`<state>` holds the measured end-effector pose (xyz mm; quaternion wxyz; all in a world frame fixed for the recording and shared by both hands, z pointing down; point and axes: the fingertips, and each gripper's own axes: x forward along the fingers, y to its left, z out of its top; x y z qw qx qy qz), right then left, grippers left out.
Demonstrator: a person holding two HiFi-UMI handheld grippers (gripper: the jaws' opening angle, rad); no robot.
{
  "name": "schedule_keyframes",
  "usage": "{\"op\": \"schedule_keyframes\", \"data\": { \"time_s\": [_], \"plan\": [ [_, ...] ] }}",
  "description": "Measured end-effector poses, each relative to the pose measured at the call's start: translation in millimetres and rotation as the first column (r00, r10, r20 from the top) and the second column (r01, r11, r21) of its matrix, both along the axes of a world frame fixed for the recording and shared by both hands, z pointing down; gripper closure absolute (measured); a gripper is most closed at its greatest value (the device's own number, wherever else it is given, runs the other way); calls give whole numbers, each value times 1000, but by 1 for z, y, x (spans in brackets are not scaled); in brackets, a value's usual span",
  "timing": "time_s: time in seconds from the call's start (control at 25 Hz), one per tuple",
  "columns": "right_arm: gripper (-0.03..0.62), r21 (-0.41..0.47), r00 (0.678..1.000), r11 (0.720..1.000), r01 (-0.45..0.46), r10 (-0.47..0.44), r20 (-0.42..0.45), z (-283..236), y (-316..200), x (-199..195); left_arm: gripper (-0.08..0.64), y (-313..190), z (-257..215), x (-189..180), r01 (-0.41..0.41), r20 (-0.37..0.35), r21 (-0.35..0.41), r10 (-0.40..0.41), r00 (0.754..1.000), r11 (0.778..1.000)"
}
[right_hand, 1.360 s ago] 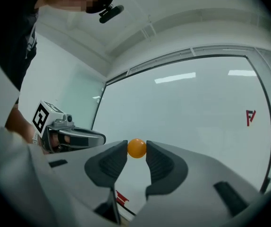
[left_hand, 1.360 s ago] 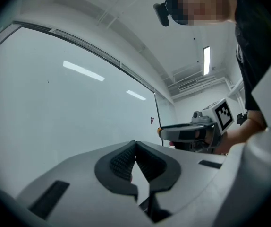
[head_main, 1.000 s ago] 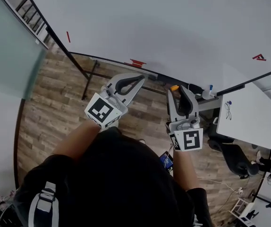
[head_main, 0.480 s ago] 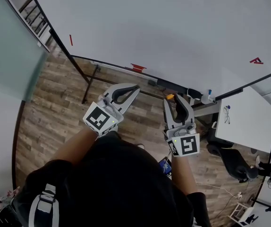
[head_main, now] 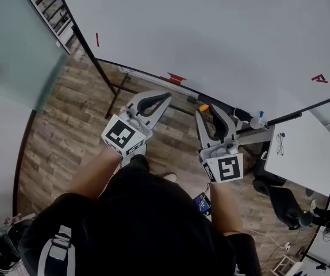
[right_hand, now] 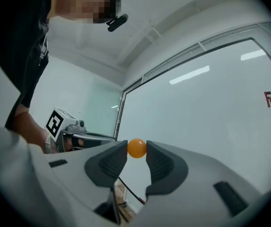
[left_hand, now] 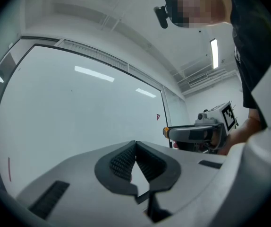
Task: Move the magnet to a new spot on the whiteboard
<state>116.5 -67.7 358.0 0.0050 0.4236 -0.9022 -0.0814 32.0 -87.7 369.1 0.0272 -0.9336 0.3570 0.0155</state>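
Observation:
A small round orange magnet (right_hand: 136,148) sits pinched between the tips of my right gripper (right_hand: 136,151), which is shut on it; in the head view the orange magnet (head_main: 203,107) shows at the tip of the right gripper (head_main: 204,111), held off the whiteboard (head_main: 211,33). My left gripper (head_main: 166,98) is shut with nothing in it, its ribbed pads (left_hand: 126,157) meeting at the tip in the left gripper view. Both grippers point toward the big white whiteboard (right_hand: 206,108), a short way below its lower edge.
Red marks sit on the whiteboard: one at the right (head_main: 319,79), a short stroke at the left (head_main: 97,39), and a red item (head_main: 175,77) on the board's lower ledge. A white table (head_main: 303,151) with glasses stands at right. Wood floor (head_main: 67,119) lies below; a glass door is at left.
Both grippers have shifted slightly in the head view while the view itself drifted; the right one keeps the orange magnet. Neither gripper's jaws changed.

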Motion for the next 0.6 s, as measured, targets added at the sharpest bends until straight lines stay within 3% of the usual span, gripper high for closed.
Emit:
{"op": "schedule_keyframes", "data": {
  "time_s": [0.24, 0.6],
  "plan": [
    [472, -1, 999, 999, 32, -32, -9, -5, -22, -28, 555, -19, -11, -31, 56, 8, 28, -56, 998, 998],
    [472, 25, 999, 1000, -18, 19, -43, -21, -88, -116, 555, -85, -25, -125, 57, 21, 49, -58, 998, 997]
  ]
}}
